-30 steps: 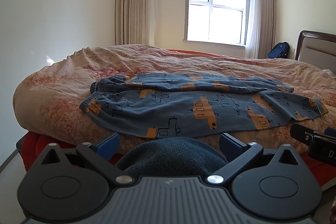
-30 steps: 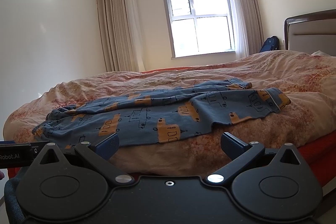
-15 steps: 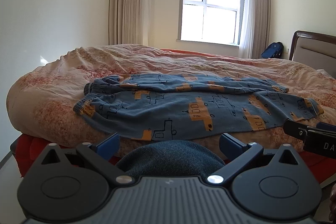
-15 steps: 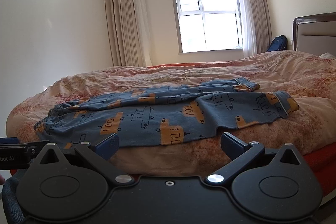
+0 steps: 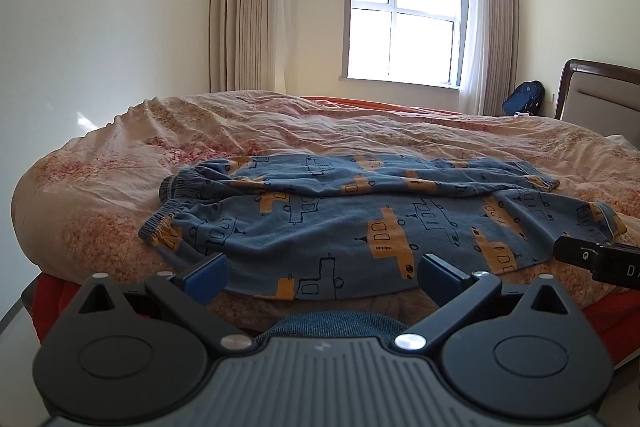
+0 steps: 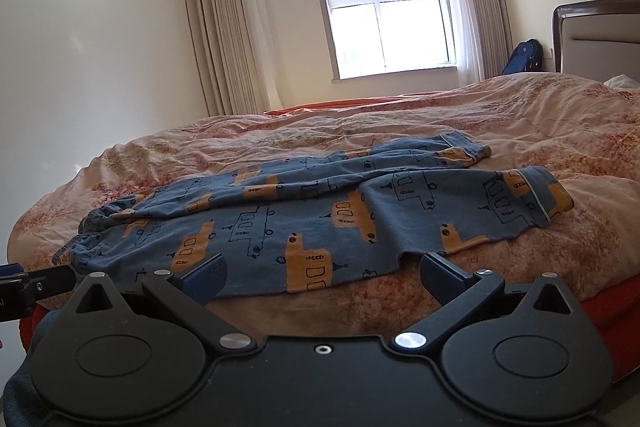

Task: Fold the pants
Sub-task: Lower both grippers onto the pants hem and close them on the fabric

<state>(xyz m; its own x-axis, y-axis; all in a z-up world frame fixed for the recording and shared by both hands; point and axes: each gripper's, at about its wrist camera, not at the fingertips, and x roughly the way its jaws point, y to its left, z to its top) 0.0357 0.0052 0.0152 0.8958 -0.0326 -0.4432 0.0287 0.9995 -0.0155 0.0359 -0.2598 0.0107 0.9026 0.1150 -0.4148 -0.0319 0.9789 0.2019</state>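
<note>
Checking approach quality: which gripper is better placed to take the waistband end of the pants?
Left. The left gripper faces the pants nearer their waistband; the right gripper faces the cuffs. Both open.

we've open air btwn both grippers and the pants (image 5: 360, 219) (nothing standing on the quilt (image 5: 280, 123) around them); headboard (image 6: 600, 35) far right, wall (image 5: 80, 47) left.

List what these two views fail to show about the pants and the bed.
- Near hem of the pants: left wrist view, behind the left hand-held gripper.
- Underside of the pants: both views, pressed against the bedspread.
- Bed's right end: cut off by the frame edge.
- Right hand-held gripper: open, touching nothing.
</note>
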